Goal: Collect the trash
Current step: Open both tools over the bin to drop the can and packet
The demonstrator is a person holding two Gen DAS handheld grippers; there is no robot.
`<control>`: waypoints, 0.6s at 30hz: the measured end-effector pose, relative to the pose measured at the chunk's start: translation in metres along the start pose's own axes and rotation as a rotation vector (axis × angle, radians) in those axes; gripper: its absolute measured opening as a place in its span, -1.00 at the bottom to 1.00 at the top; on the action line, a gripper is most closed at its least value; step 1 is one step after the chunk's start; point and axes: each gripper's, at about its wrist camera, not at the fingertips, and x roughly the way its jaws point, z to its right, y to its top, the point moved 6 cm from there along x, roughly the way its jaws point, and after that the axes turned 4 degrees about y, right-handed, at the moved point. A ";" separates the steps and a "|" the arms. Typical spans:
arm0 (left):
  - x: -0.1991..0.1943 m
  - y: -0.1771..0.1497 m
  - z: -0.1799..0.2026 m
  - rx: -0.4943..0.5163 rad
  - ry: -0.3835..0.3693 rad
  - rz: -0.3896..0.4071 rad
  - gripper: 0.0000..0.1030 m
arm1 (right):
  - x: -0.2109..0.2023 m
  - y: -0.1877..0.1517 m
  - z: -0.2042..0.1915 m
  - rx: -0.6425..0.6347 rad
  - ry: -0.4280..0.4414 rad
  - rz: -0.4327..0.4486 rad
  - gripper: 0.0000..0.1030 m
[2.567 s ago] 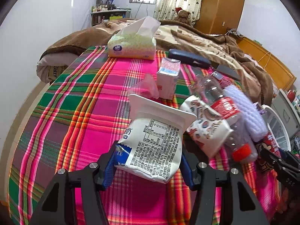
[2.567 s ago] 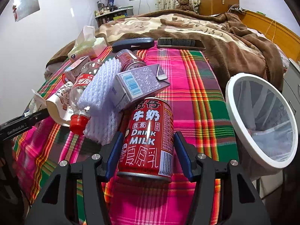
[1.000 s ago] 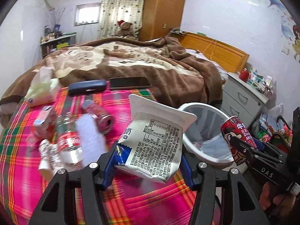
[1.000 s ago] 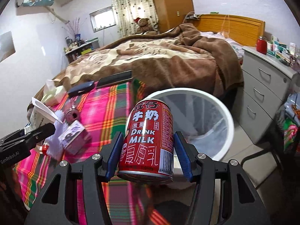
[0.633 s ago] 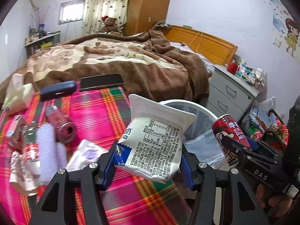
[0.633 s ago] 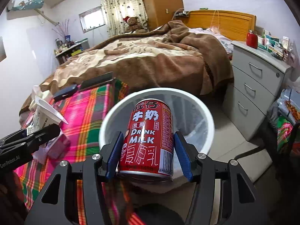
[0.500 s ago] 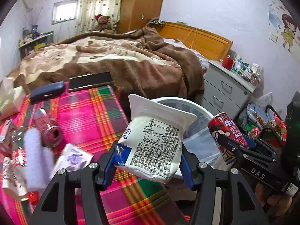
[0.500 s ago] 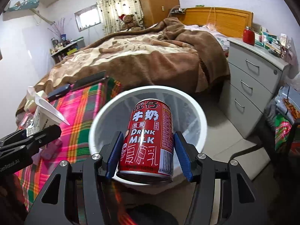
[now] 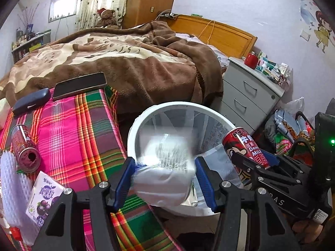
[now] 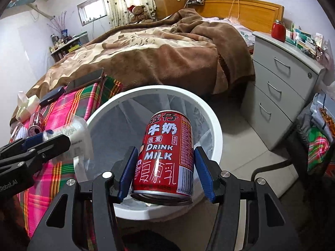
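On the left, a bed covered by a pink and green plaid cloth [image 9: 69, 129] carries leftover litter: an opened red can on its side [image 9: 25, 146], a white foam net sleeve [image 9: 12, 186] and a small purple drink carton [image 9: 43, 198]. A dark phone [image 9: 79, 85] and a dark case [image 9: 31, 101] lie where the cloth meets a brown blanket [image 9: 134, 62].

In the middle, a white trash bin [image 9: 134, 129] with a clear liner stands just beside the bed. The left gripper [image 9: 164, 179] hangs over its rim; its jaws have just been opening, and the white milk pouch [image 9: 165, 167], blurred, sits loose between the blue pads with a gap on the right side.

To the right, the right gripper [image 10: 165, 170] is over the bin, its pads on the sides of an upright red milk can [image 10: 167, 154]. A grey drawer unit [image 10: 282, 87] stands further right.
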 end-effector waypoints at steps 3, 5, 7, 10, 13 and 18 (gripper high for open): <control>-0.001 0.003 0.003 -0.005 -0.004 0.013 0.32 | -0.003 0.000 0.001 -0.003 0.000 0.010 0.12; -0.006 0.005 0.005 -0.004 -0.020 0.032 0.33 | -0.005 0.002 0.003 -0.001 0.002 0.021 0.23; -0.007 0.006 0.004 -0.001 -0.001 0.028 0.35 | -0.006 0.005 0.003 0.002 0.007 0.028 0.27; -0.012 0.005 0.000 -0.021 0.011 0.033 0.35 | -0.011 0.008 0.003 0.006 -0.001 0.044 0.28; -0.022 0.003 -0.008 -0.046 0.020 0.046 0.35 | -0.017 0.009 -0.003 0.005 0.005 0.060 0.27; -0.039 -0.001 -0.019 -0.069 0.041 0.068 0.35 | -0.024 0.010 -0.013 -0.008 0.018 0.085 0.27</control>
